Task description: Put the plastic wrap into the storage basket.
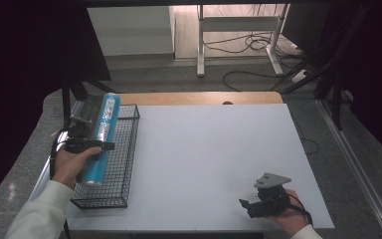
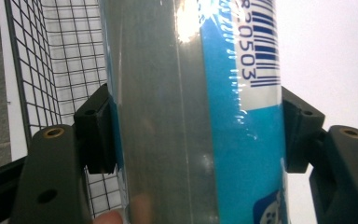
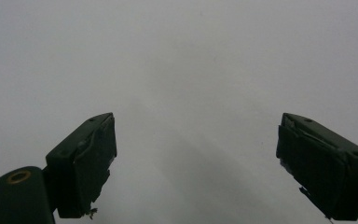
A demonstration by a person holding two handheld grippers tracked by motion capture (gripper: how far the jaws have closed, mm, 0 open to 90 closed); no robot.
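We have the left gripper (image 1: 90, 145) clamped across the blue tube (image 1: 101, 140), one jaw pressed against each side of its round body, as the left gripper view shows, where the tube (image 2: 200, 112) runs straight up between the black jaws with its barcode label turned toward the camera. We grip it across the middle rather than at an end, most likely so that the long, smooth cylinder stays balanced and does not swing or slide out. In the high view the tube lies lengthwise over the wire basket (image 1: 124, 164), which sits at the left edge of the white table (image 1: 214, 159); its far end reaches past the basket's back rim and its near end sits over the mesh close to our hand. Whether it rests on the mesh or hangs just above it we cannot tell. The lengthwise line suits the basket's narrow shape, so the tube would fit inside rather than bridge the rim. Our right gripper (image 1: 252, 205) rests low at the near right of the table, well apart from the basket, jaws spread wide with nothing between them; the right gripper view looks past them at bare table (image 3: 182, 70). We judge it is simply parked out of the way.
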